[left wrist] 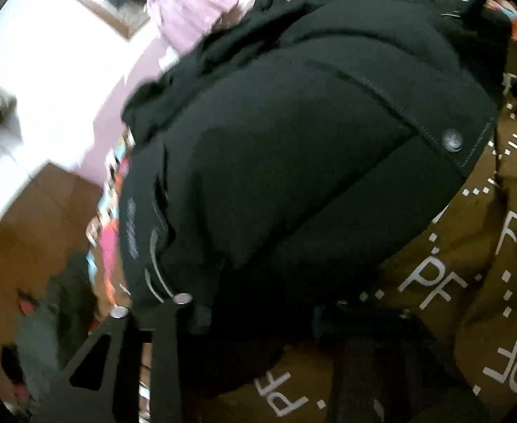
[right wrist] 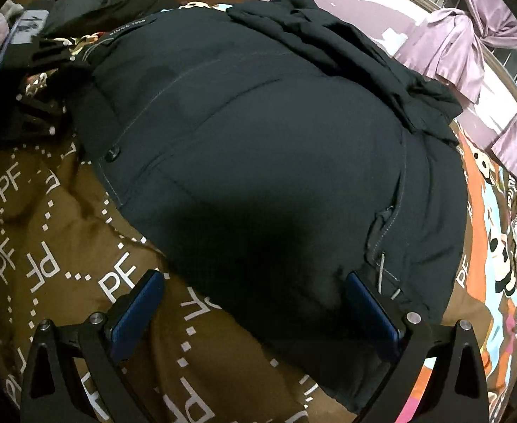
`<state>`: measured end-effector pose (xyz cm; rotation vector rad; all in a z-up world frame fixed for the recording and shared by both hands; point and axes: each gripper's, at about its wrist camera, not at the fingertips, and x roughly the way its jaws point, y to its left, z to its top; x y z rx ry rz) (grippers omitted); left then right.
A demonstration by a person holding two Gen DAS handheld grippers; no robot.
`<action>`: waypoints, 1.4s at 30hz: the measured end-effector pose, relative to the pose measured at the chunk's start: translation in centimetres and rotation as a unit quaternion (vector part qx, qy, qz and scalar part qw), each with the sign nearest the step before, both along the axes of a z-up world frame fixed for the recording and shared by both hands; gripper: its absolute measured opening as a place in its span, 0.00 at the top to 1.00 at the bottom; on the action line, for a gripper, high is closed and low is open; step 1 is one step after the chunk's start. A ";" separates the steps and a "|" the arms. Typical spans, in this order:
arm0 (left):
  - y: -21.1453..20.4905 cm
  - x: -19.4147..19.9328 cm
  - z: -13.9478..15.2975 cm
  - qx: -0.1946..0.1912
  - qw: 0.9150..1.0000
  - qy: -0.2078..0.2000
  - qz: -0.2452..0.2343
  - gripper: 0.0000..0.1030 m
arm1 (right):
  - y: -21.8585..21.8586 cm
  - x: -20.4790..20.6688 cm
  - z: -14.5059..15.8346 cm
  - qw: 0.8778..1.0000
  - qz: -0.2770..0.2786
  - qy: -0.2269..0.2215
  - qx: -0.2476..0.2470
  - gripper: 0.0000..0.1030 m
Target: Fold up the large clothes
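Note:
A large black padded jacket [right wrist: 258, 141] lies folded into a bulky mound on a brown quilt printed with "PF" letters [right wrist: 47, 239]. My right gripper [right wrist: 254, 292] is open, its blue-padded fingers [right wrist: 371, 306] wide apart at the jacket's near edge, one on each side of the hem. In the left wrist view the jacket [left wrist: 311, 162] fills the frame, with a snap button [left wrist: 452, 140] on its flap. My left gripper [left wrist: 244, 320] is pressed against the jacket's lower edge; its fingers are dark and mostly hidden by the fabric. The left gripper also shows far left in the right wrist view [right wrist: 43, 60].
A colourful patterned sheet [right wrist: 487, 246] lies under the quilt on the right. Purple curtains [right wrist: 462, 46] and a window are at the back right. Wooden floor [left wrist: 29, 246] with dark clothes on it lies past the bed edge.

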<state>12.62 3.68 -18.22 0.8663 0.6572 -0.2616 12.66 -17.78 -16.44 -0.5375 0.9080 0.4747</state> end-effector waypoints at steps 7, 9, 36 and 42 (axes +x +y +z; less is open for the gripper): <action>0.1 -0.5 4.1 -0.042 0.998 -0.032 -0.021 0.84 | 0.4 0.0 -0.4 1.000 -0.004 -0.008 -0.003 0.00; 0.1 -0.3 5.4 -0.062 0.998 -0.028 -0.019 0.86 | 0.5 -0.2 -0.7 0.999 0.002 -0.025 -0.019 0.00; 0.8 7.5 22.8 -0.270 0.960 0.005 0.079 0.92 | -4.9 4.0 12.8 0.963 -0.108 -0.246 0.014 0.58; 2.5 7.5 23.5 -0.295 0.952 0.006 0.081 0.92 | -5.9 4.2 16.1 0.954 -0.125 -0.264 0.072 0.61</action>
